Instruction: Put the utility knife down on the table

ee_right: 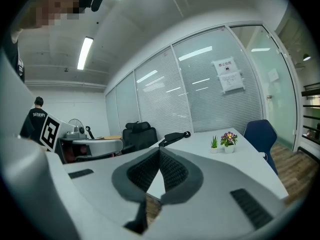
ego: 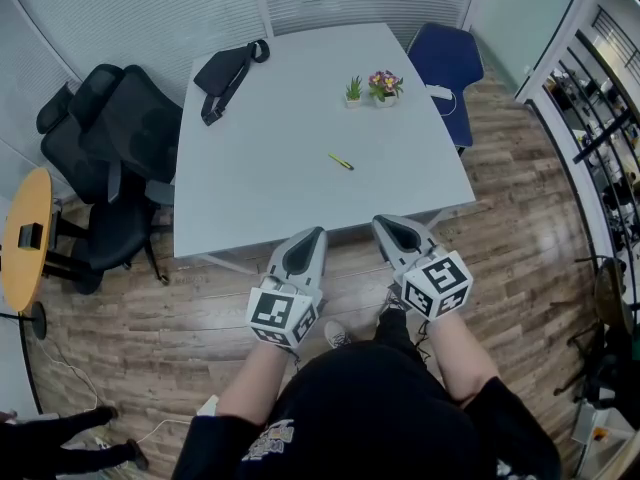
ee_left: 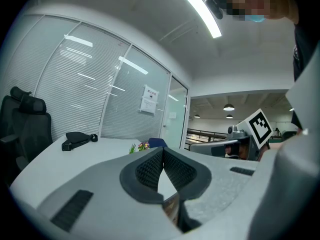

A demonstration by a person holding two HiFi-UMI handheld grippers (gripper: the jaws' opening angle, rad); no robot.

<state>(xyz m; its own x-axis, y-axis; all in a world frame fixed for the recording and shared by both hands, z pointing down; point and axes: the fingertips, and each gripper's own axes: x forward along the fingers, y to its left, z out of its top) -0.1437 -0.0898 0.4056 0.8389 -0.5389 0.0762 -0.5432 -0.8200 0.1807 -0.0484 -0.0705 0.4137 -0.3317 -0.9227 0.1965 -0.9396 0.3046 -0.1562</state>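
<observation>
The knife (ego: 341, 161) lies flat on the table (ego: 260, 178), a thin yellow-green sliver on the right half of the top, closer to the near edge than the far one, with bare tabletop all round it and nothing touching it. Neither of your tools has hold of it. Your left gripper (ego: 318, 232) and right gripper (ego: 380, 222) sit side by side in front of you, their tips coming up to about the table's near edge and well apart from the knife. Your forearms (ego: 255, 378) reach forward from your body over the wood floor (ego: 150, 318), the two grippers angled slightly in toward each other, marker cubes (ego: 283, 315) turned up toward your head. Seen from the left gripper (ee_left: 162, 149), its pads (ee_left: 147, 170) are pressed together at the tip with nothing between them; the right gripper (ee_right: 159, 150) shows the same, jaws meeting at the tip and empty. At the table's far side two small plant pots (ego: 372, 88) stand together, and a black bag (ego: 228, 73) lies at the far left corner. A black chair (ego: 110, 138) stands off the table's left side, a blue chair (ego: 447, 58) at its far right corner.
</observation>
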